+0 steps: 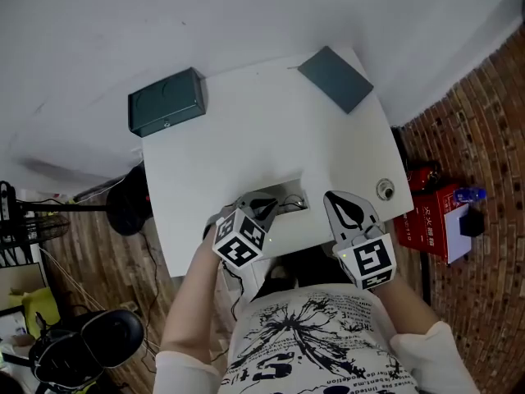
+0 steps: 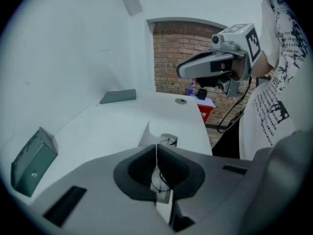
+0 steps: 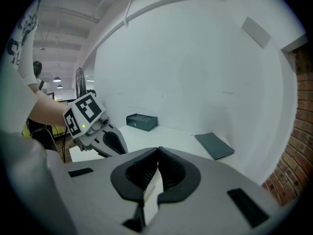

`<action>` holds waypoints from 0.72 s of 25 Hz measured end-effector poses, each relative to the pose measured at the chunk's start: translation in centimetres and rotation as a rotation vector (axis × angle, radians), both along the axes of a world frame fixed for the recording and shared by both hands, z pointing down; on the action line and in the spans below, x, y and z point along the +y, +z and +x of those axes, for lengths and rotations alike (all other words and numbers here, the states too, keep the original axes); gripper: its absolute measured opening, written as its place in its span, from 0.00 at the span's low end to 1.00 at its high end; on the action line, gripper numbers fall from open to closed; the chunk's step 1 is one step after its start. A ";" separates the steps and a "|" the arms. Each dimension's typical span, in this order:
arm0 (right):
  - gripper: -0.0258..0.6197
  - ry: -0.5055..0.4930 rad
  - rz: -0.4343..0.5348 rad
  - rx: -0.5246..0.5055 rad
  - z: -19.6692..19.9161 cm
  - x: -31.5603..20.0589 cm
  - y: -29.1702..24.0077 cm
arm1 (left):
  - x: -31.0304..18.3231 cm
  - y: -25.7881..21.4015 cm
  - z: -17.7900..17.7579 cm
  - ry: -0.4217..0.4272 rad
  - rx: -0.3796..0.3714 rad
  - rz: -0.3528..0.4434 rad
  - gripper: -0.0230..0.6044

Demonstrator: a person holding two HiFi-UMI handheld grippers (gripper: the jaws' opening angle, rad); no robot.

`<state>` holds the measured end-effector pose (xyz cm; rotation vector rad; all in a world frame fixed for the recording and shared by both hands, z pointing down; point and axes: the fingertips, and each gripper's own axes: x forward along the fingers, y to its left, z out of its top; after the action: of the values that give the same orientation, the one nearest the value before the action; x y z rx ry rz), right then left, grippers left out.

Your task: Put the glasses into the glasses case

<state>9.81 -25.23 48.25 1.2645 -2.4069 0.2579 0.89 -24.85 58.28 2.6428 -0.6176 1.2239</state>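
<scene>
The left gripper (image 2: 156, 148) has its jaws closed on the thin wire glasses (image 2: 168, 141), at the near edge of the white table (image 1: 246, 138). The right gripper (image 3: 158, 152) is beside it, jaws together and empty. The dark green glasses case (image 1: 166, 103) stands well apart, at the far left corner.

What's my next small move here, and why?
Probably carry the glasses toward the green case at the table's far corner: the left gripper's jaws look shut on their wire frame, and the right gripper is shut, empty.
</scene>
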 end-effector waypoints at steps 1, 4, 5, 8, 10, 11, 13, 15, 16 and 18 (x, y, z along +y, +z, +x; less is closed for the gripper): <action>0.06 0.000 0.017 0.003 0.1 -0.2 -0.6 | 0.0 -0.8 -0.2 -0.021 0.022 0.011 0.07; 0.06 -0.002 0.058 0.004 -0.3 -0.7 -2.1 | 0.4 -3.1 -0.9 -0.055 0.075 0.028 0.06; 0.06 -0.005 0.069 0.001 -0.6 -0.8 -2.6 | 0.5 -3.9 -1.3 -0.058 0.081 0.041 0.06; 0.06 -0.018 0.101 -0.007 -1.5 -0.7 -4.0 | 0.4 -6.9 -2.3 -0.088 0.108 0.113 0.06; 0.06 -0.025 0.118 -0.019 -2.1 -0.5 -4.8 | 0.2 -9.4 -3.2 -0.143 0.166 0.166 0.06; 0.06 -0.026 0.125 -0.026 -2.4 -0.3 -5.2 | 0.2 -10.9 -3.7 -0.176 0.200 0.197 0.06; 0.06 -0.025 0.138 -0.039 -2.7 0.1 -5.9 | 0.1 -13.8 -4.8 -0.238 0.261 0.270 0.06; 0.06 -0.026 0.156 -0.046 -2.9 0.4 -6.5 | 0.3 -16.2 -6.0 -0.293 0.311 0.339 0.06; 0.06 -0.028 0.163 -0.050 -3.1 0.5 -6.9 | 0.6 -17.2 -6.6 -0.318 0.332 0.367 0.06; 0.06 -0.033 0.177 -0.057 -3.5 0.8 -7.5 | 1.2 -19.0 -7.7 -0.364 0.373 0.412 0.06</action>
<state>6.28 -24.39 40.74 1.3068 -2.5440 0.0731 -6.84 -23.64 39.30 2.7820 -1.3160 0.5267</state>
